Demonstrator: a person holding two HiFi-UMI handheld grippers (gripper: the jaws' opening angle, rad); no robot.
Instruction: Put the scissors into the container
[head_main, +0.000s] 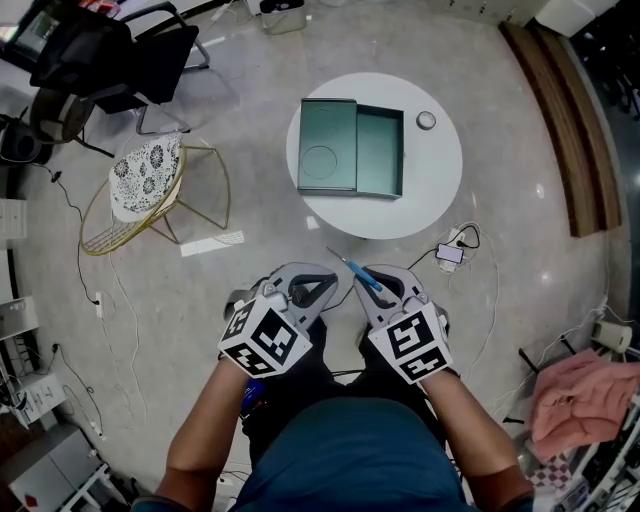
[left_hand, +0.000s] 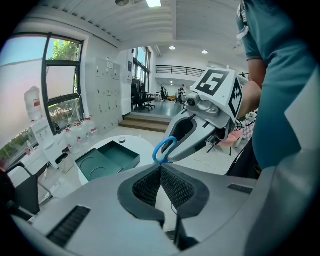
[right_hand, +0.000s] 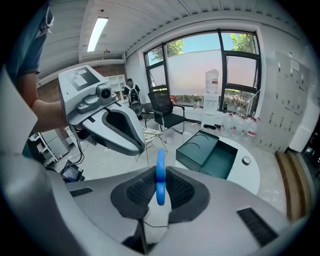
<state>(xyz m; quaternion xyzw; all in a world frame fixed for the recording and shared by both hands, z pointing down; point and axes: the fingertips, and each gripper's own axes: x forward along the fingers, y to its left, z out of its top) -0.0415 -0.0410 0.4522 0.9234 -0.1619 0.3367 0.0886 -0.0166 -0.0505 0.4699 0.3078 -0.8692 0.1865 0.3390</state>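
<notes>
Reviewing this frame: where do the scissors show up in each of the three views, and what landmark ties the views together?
Head view: scissors low centre, in the right claw.
Left gripper view: blue handle loop at centre, in the right claw.
Right gripper view: blue handle edge-on at centre, clamped between the pads.
Shared landmark: the green container on the round white table.

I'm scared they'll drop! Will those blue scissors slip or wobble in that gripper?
Probably stiff: the scissors poke straight out unsupported, without drooping. They might pivot, since the right gripper pinches only the thin blue handle loop. They look light, so a fall seems unlikely.
</notes>
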